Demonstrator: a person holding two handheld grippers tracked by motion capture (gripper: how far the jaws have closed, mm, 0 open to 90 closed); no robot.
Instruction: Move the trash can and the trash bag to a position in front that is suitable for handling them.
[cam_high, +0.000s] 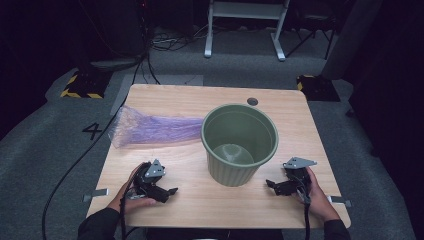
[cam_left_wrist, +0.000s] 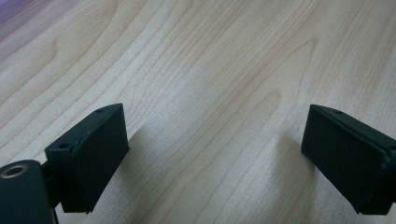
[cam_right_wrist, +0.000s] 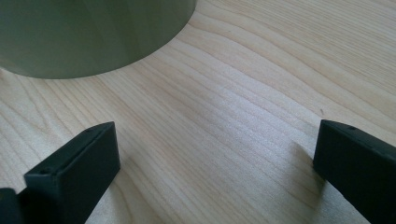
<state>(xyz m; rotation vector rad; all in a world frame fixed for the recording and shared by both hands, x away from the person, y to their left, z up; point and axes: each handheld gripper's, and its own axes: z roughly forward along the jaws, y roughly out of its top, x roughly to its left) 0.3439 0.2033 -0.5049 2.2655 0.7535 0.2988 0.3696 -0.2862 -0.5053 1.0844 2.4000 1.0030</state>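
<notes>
So the wooden table (cam_high: 165, 97) has an olive-green ribbed bin (cam_high: 240, 144) standing upright near its middle, empty from what I can see. A crumpled purple plastic bag (cam_high: 152, 128) lies left of the bin, long axis pointing straight at it, near end touching the rim. The left gripper (cam_high: 171, 191) rests in front and to the left of the bin, so it's the nearer one to the bag, which sits beyond it. The right gripper (cam_high: 270, 184) sits front-right of the bin. Both have jaws spread wide, nothing between them.
</notes>
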